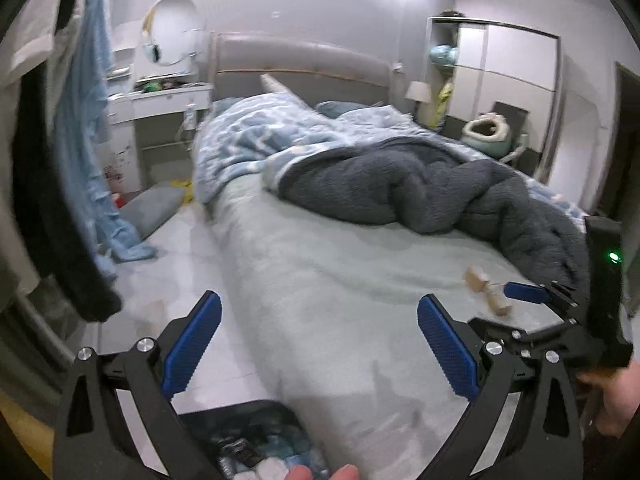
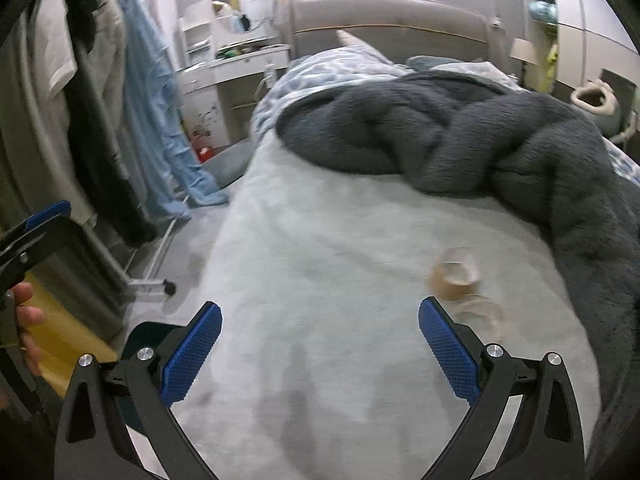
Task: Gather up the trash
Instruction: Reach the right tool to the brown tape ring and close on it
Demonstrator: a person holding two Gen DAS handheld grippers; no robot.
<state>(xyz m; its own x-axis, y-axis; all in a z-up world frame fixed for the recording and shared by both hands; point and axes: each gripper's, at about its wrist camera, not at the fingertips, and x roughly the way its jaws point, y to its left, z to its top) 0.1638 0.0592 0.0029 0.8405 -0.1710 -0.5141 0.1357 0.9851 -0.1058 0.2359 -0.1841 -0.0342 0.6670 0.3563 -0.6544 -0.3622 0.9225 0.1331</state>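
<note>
No text, label, brand, number or sign is readable in either wrist view. The white dresser beside the bed carries small dark and red marks on its side panel, but they are too blurred to make out as letters or pictures.

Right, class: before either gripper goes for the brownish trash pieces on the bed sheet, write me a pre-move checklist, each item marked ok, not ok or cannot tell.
1. Right gripper open and empty: ok, jaws wide, nothing between them.
2. Left gripper open and empty: ok.
3. Trash pieces in view on the bed sheet: ok, just ahead and right of the right gripper.
4. What the pieces are: cannot tell, blurred.
5. Pieces free of the dark grey blanket: ok, they lie apart from it.
6. Trash bin ready: ok, below the left gripper, already holding some trash.
</note>
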